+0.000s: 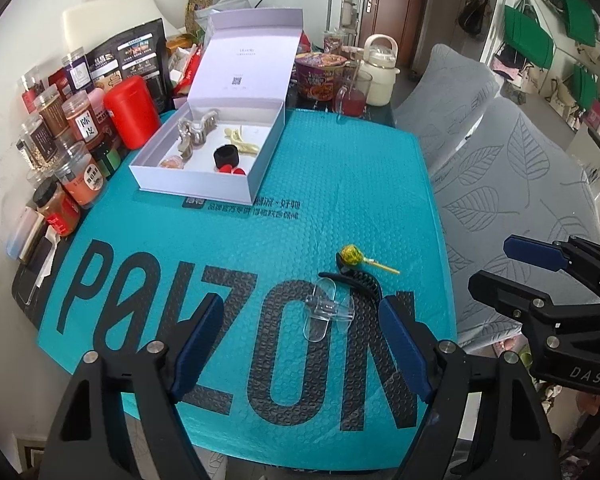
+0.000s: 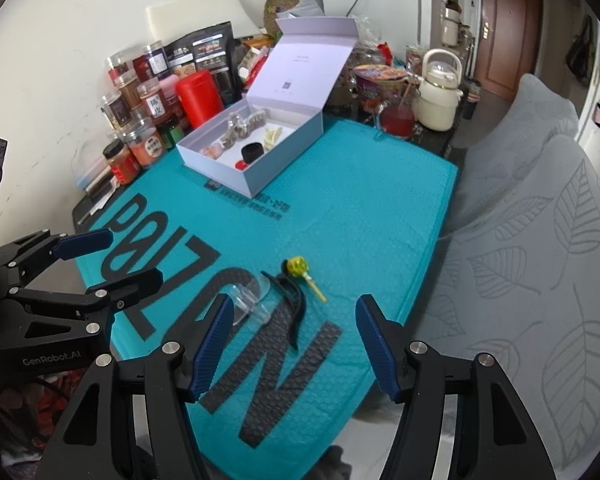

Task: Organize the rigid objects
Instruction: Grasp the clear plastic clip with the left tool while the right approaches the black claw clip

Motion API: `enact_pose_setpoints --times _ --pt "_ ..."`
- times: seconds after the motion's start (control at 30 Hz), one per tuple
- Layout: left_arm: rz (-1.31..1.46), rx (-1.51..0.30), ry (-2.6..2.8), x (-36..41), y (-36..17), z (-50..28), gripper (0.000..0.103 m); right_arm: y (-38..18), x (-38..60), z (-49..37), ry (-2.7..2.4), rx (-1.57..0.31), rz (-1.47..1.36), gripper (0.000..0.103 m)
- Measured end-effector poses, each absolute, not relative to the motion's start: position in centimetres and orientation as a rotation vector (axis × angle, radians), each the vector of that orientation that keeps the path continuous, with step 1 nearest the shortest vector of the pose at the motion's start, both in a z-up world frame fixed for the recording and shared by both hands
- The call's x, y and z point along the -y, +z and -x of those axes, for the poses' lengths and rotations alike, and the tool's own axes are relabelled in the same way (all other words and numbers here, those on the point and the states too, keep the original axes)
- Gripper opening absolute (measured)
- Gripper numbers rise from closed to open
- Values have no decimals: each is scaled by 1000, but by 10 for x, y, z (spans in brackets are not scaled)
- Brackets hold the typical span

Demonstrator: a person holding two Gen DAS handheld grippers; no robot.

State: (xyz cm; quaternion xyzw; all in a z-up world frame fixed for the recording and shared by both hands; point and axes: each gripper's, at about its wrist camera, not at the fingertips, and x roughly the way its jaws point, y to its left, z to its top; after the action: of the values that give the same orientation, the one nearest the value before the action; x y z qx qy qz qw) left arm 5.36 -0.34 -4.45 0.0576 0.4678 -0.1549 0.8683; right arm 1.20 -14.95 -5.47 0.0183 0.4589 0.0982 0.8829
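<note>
On the teal bubble mailer [image 1: 340, 184] lie a clear plastic clip [image 1: 327, 312], a curved black hair clip [image 1: 366, 286] and a yellow lollipop [image 1: 350, 255]. My left gripper [image 1: 300, 312] hovers open just before the clear plastic clip [image 2: 248, 300], nothing between its fingers. My right gripper [image 2: 296, 320] is open too, empty, with the black hair clip [image 2: 294, 300] and the lollipop [image 2: 298, 267] just beyond its tips. An open white box [image 1: 204, 184] further back holds a grey claw clip [image 1: 196, 130], a black band [image 1: 226, 156] and small red pieces.
Spice jars and a red canister [image 1: 132, 112] line the left wall. A noodle cup [image 1: 320, 74], a glass of red drink [image 1: 350, 98] and a cream kettle [image 1: 380, 72] stand behind the mailer. A grey leaf-patterned cushion [image 1: 520, 168] lies along the right edge.
</note>
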Motion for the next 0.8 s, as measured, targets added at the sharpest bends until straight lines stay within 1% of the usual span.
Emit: enact_pose_setpoints --times 0.13,0.4,0.8 --pt "-127 -1030 -342 7 -64 -57 83 -71 153 -10 196 -995 -55 64" --pt "-129 -1095 -360 12 -100 -64 84 -105 159 -11 195 -1057 -75 64" --pt "-124 -1087 -376 26 -132 -76 84 -153 172 -28 200 -1128 -125 64"
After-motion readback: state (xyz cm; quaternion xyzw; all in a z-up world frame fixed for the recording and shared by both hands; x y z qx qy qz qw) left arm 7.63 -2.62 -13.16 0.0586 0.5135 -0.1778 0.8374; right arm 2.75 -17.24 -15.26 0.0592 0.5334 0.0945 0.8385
